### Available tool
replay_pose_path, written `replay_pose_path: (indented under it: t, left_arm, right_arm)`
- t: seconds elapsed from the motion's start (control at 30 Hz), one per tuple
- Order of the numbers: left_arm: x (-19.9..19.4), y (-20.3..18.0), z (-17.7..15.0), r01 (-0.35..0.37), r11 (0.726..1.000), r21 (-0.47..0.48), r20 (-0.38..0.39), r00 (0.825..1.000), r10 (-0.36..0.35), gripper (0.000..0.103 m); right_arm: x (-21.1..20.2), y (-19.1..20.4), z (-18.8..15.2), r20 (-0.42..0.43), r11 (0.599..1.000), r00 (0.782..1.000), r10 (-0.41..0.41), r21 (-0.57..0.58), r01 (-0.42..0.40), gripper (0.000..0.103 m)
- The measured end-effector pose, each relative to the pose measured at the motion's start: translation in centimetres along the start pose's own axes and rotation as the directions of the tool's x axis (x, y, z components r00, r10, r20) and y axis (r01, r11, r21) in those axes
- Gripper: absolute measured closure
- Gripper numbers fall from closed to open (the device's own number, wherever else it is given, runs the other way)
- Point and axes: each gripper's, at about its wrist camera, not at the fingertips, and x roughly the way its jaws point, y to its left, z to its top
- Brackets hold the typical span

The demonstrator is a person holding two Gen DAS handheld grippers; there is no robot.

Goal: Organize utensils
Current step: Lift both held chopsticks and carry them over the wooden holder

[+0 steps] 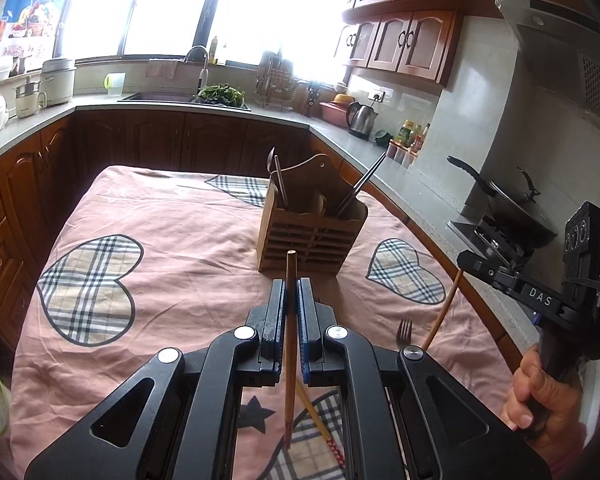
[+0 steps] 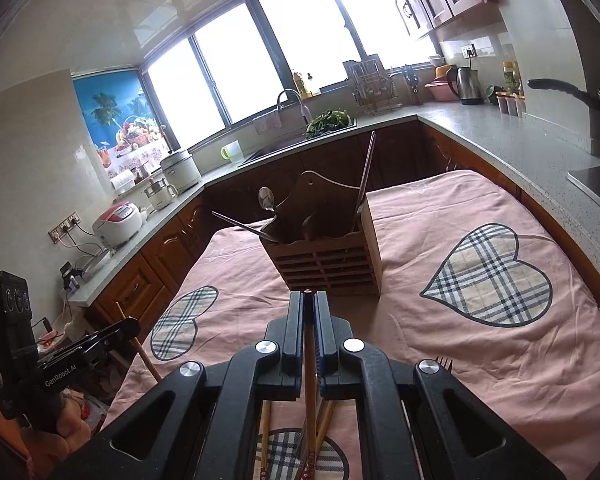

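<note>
The left gripper pinches one chopstick, the right gripper another, both just before the wooden holder. Their frames hide most loose chopsticks and a fork.

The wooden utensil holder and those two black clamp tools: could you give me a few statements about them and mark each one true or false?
1. Each gripper is shut on a wooden chopstick. True: the left gripper clamps a chopstick, and the right gripper clamps its own chopstick.
2. The wooden holder is empty. False: a spoon and dark chopsticks stand in it.
3. The holder lies on its side. False: it stands upright on the pink cloth.
4. A fork lies on the cloth. True.
</note>
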Motion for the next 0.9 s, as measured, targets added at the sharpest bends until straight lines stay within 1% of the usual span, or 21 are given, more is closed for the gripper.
replay_pose_path:
  t: [0.33, 0.53, 0.73, 0.9]
  left_arm:
    - [-1.2, 0.5, 1.5, 0.002, 0.999, -0.049, 0.076, 0.997, 0.002, 0.098]
    - [-1.6, 0.5, 2.9, 0.009, 0.997, -0.076, 0.138, 0.990, 0.002, 0.098]
    - [-1.5, 0.5, 5.1, 0.019, 0.995, -0.103, 0.217, 0.976, 0.004, 0.098]
    - [-0.7, 0.1, 7.8, 0.016, 0.994, -0.105, 0.294, 0.956, 0.016, 0.098]
  right_arm:
    - [-1.8, 0.4, 1.4, 0.079, 1.000, 0.997, 0.002, -0.002, -0.002, 0.098]
    - [-1.9, 0.3, 2.4, 0.115, 1.000, 0.993, -0.001, 0.000, 0.001, 0.098]
    - [-1.9, 0.2, 4.1, 0.157, 1.000, 0.988, -0.005, -0.002, 0.006, 0.098]
    - [-1.5, 0.0, 6.4, 0.201, 1.000, 0.980, -0.009, -0.003, 0.010, 0.098]
